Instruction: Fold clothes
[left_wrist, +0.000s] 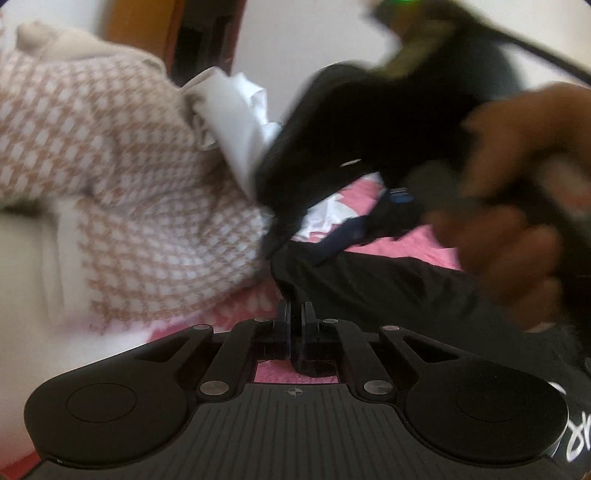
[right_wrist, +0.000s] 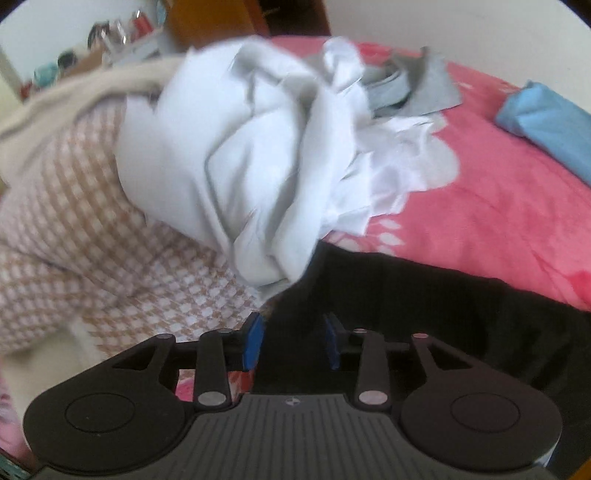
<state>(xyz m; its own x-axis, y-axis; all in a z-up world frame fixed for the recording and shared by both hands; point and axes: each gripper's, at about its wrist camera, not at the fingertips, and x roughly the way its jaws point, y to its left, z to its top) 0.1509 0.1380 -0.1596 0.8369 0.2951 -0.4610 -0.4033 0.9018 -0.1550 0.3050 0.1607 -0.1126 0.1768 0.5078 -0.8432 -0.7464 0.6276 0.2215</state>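
A black garment (left_wrist: 388, 288) lies spread on the pink bed sheet (right_wrist: 480, 203). My left gripper (left_wrist: 294, 314) is shut, and a corner of the black cloth runs up from between its fingertips. In the right wrist view the black garment (right_wrist: 424, 314) lies under and between the blue pads (right_wrist: 255, 341) of my right gripper (right_wrist: 293, 339), whose jaws stand apart without pressing on it. In the left wrist view that gripper's blurred black body hangs over the same corner, held by a person's hand (left_wrist: 517, 192).
A crumpled pile of white clothes (right_wrist: 240, 166) sits just beyond the black garment, against a pink-and-white checked blanket (right_wrist: 92, 221) on the left. A grey garment (right_wrist: 417, 92) and a folded blue cloth (right_wrist: 546, 125) lie farther back on the bed.
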